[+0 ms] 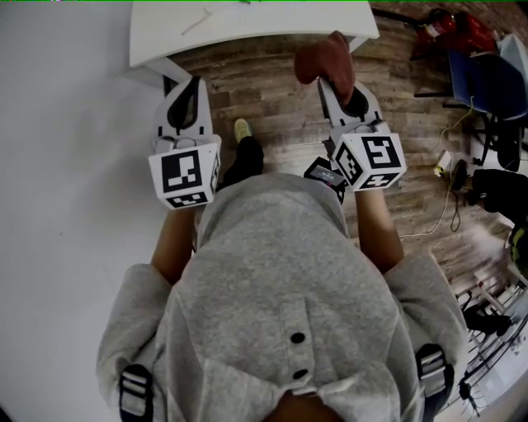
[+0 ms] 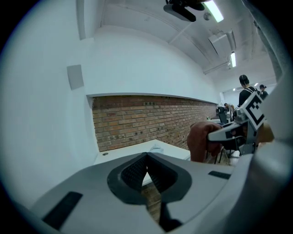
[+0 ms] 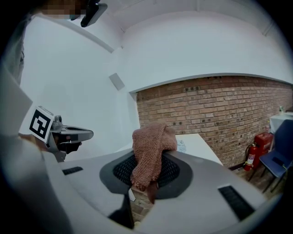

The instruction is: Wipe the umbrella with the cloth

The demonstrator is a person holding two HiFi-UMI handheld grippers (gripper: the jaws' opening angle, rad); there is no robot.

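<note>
A brown knitted cloth (image 3: 149, 153) hangs bunched from my right gripper (image 3: 147, 170), whose jaws are shut on it. In the head view the cloth (image 1: 323, 59) sticks out past the right gripper (image 1: 340, 82), near the front edge of a white table (image 1: 247, 29). The cloth (image 2: 200, 139) also shows in the left gripper view. My left gripper (image 2: 147, 170) is shut with nothing between its jaws; it (image 1: 188, 99) is held level at the left, short of the table. No umbrella shows in any view.
A small light object (image 1: 196, 21) lies on the white table. A brick wall (image 3: 219, 109) runs behind it. A red fire extinguisher (image 3: 260, 148) and a blue chair (image 1: 483, 82) stand at the right. Cables (image 1: 450, 189) lie on the wooden floor. People (image 2: 247, 93) stand far off.
</note>
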